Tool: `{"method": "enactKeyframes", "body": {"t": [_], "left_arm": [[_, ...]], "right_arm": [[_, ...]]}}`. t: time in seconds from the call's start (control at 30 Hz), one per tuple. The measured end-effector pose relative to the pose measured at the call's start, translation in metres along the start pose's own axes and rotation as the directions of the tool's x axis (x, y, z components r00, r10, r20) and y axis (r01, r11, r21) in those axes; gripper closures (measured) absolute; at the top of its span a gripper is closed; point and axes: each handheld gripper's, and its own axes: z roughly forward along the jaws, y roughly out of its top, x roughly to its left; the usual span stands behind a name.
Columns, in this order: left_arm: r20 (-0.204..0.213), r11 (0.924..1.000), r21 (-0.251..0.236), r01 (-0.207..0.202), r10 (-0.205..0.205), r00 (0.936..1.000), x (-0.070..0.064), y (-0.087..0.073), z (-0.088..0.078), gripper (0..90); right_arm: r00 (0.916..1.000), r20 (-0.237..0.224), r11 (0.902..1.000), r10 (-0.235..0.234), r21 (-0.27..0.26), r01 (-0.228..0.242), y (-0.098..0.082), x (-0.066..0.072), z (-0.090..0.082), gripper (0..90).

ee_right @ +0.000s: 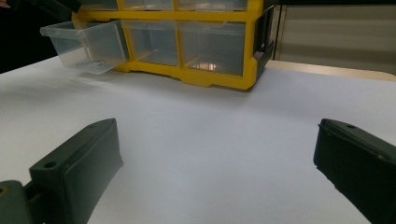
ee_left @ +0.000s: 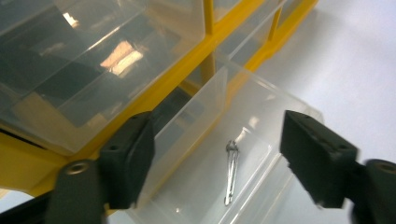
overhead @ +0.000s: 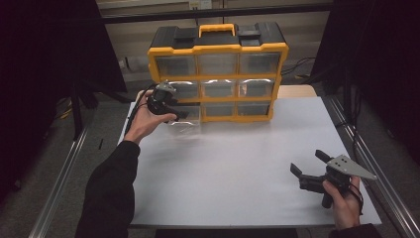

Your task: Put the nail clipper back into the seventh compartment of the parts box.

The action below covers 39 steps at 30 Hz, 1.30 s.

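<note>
1. Yellow-and-black plastic drawer cabinet [overhead: 218, 72] stands upright at the far side of the white table [overhead: 237, 168]; nine clear drawers in three rows, orange handle on top. No readable label or writing.
2. Bottom-left clear drawer [ee_left: 233, 154] is pulled out toward the person, its front end tipped slightly down.
3. A thin metal pin-like piece [ee_left: 230, 170], possibly a pin or clip, lies flat in that drawer, long axis roughly along the drawer's length.
4. Left gripper [ee_left: 219, 158] hovers above the open drawer, jaws spread wide, holding nothing.
5. Right gripper [overhead: 309, 163] is held near the table's right front edge, well apart from the cabinet, jaws wide, empty.
</note>
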Motion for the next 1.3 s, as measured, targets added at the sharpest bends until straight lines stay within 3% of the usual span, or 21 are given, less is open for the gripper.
{"method": "enactKeyframes", "body": {"t": [0.07, 0.1, 0.13, 0.17, 0.33, 0.47, 0.57, 0.63, 0.83, 0.9, 1.0, 1.1, 1.13, 1.23, 1.3], "left_arm": [[-0.031, 0.9999, -0.012, -0.003, 0.003, 0.9995, -0.001, -0.001, -0.002, 13.4], [-0.016, 0.9998, -0.02, -0.009, 0.009, 0.9998, -0.001, -0.002, -0.003, 12.6], [-0.018, 0.9977, -0.057, 0.035, -0.036, 0.9992, -0.004, -0.004, -0.001, 12.6], [-0.024, 0.9973, -0.061, 0.042, -0.043, 0.9988, -0.005, -0.005, -0.002, 12.0], [-0.038, 0.9932, -0.11, 0.038, -0.042, 0.9984, -0.008, -0.011, -0.007, 4.1], [-0.041, 0.9887, -0.141, 0.05, -0.056, 0.9976, -0.01, -0.015, -0.01, 4.2], [-0.049, 0.9816, -0.183, 0.054, -0.064, 0.9968, -0.014, -0.02, -0.012, 4.2], [-0.083, 0.9756, -0.213, 0.053, -0.072, 0.9939, -0.017, -0.024, -0.012, 4.2], [-0.109, 0.9481, -0.31, 0.071, -0.109, 0.988, -0.025, -0.035, -0.017, 4.0], [-0.131, 0.9446, -0.32, 0.072, -0.12, 0.9841, -0.028, -0.039, -0.02, 3.9], [-0.129, 0.9352, -0.345, 0.08, -0.132, 0.9829, -0.03, -0.046, -0.022, 3.7], [-0.149, 0.9344, -0.346, 0.085, -0.144, 0.9783, -0.034, -0.052, -0.024, 3.5], [-0.145, 0.9298, -0.356, 0.093, -0.154, 0.9774, -0.034, -0.054, -0.024, 3.5], [-0.145, 0.927, -0.363, 0.096, -0.157, 0.9769, -0.038, -0.06, -0.025, 3.5], [-0.158, 0.9314, -0.355, 0.081, -0.145, 0.9768, -0.042, -0.063, -0.026, 3.5]], "right_arm": [[1.0, 0.0, 1.0, -0.002, -0.001, 0.002, 0.0, 0.0, 0.0, 0.3], [1.0, -0.001, 1.0, -0.001, 0.0, 0.001, 0.0, 0.0, 0.0, 0.3], [1.0, 0.0, 1.0, 0.0, 0.0, 0.0, 0.0, 0.0, 0.0, 0.3], [1.0, 0.0, 1.0, 0.001, 0.0, -0.001, 0.0, 0.0, 0.0, 0.4], [1.0, 0.0, 1.0, -0.004, -0.001, 0.004, 0.0, 0.0, 0.0, 0.3], [1.0, -0.001, 1.0, -0.004, -0.001, 0.004, 0.0, 0.0, 0.0, 0.4], [1.0, -0.001, 1.0, -0.004, -0.001, 0.004, 0.0, 0.0, 0.0, 0.4], [1.0, -0.001, 1.0, -0.004, -0.001, 0.004, 0.0, 0.0, 0.0, 0.4], [1.0, 0.0, 1.0, -0.004, -0.001, 0.004, 0.0, 0.0, 0.0, 0.4], [1.0, -0.001, 1.0, -0.005, -0.001, 0.005, 0.0, 0.0, 0.0, 0.4], [1.0, -0.001, 1.0, -0.003, 0.0, 0.003, 0.0, 0.001, 0.0, 0.4], [1.0, -0.001, 1.0, -0.004, 0.0, 0.004, 0.0, 0.001, 0.0, 0.4], [1.0, 0.0, 1.0, -0.003, 0.0, 0.003, 0.0, 0.001, 0.0, 0.4], [1.0, 0.0, 1.0, -0.003, 0.001, 0.003, 0.0, 0.001, 0.0, 0.4], [1.0, 0.0, 1.0, -0.003, 0.001, 0.003, 0.0, 0.0, 0.0, 0.4]]}}
